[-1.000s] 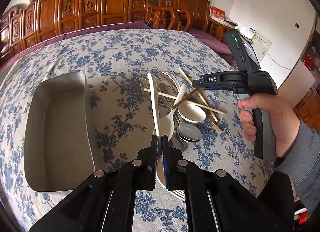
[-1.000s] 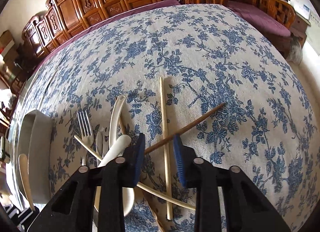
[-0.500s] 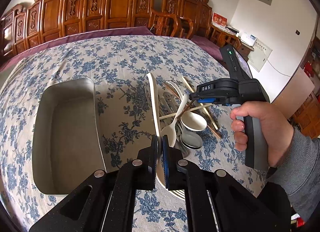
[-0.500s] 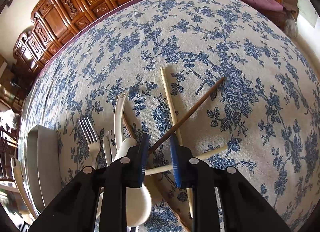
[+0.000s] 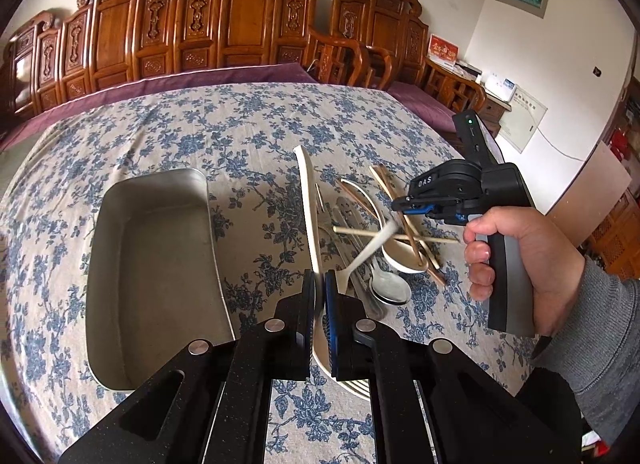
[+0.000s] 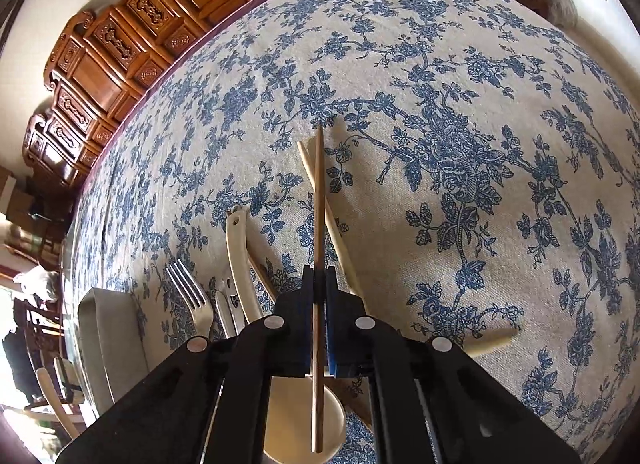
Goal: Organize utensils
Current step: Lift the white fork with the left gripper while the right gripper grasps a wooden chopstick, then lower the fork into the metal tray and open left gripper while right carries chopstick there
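Gripping a thin brown chopstick, right gripper clamped.

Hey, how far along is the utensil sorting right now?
Nothing sorted yet: the metal tray looks empty. In hand: the left gripper is shut on a cream spoon, and the right gripper on a brown chopstick. Left: the fork, metal spoons and other chopsticks lie piled on the tablecloth.

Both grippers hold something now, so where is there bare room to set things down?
The metal tray is bare inside. Bare tablecloth lies beyond the chopstick tips, and between tray and utensil pile. The pile itself is crowded.
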`<state>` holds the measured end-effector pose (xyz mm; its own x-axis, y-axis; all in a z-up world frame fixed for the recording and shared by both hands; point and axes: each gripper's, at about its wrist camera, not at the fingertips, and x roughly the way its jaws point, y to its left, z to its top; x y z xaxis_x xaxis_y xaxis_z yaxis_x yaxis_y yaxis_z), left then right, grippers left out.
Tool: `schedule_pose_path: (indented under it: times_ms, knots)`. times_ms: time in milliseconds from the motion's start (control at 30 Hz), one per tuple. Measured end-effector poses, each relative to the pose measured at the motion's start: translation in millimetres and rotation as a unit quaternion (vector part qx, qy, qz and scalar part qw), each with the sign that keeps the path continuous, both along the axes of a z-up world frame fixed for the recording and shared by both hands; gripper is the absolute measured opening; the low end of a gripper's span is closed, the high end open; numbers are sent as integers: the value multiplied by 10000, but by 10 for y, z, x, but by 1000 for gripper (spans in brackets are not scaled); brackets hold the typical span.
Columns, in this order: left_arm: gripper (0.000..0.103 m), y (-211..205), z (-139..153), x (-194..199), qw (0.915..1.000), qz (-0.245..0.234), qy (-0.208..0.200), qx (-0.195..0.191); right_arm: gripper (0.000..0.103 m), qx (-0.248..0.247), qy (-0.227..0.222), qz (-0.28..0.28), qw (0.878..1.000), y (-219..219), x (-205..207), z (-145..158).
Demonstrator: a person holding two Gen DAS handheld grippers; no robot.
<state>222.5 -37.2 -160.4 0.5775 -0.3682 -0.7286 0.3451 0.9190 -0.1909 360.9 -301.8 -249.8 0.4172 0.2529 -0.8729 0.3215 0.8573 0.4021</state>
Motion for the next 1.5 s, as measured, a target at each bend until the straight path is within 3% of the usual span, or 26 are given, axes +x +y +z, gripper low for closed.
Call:
schedule_pose_path:
  times_ms: [200, 400, 700, 1200, 1500]
  knots:
    - [4, 126, 83, 29, 9999, 97, -108, 56, 6, 59, -170, 130, 9998, 12, -90, 161]
    - [4, 373, 108, 131, 9997, 241, -22, 46, 6, -55, -608, 639, 9961, 219, -204, 543]
    - [4, 685, 59, 305, 9982, 575, 148, 83, 7, -112, -1149, 1675, 9791, 878, -429, 918]
    - [4, 875, -369, 588, 9917, 939, 703, 518, 7, -109, -1494, 2695, 9513, 1791, -644, 942]
    - [10, 1051, -254, 567, 9902, 1174, 619, 438, 7, -56, -1486, 2851, 9469, 2017, -625, 885]
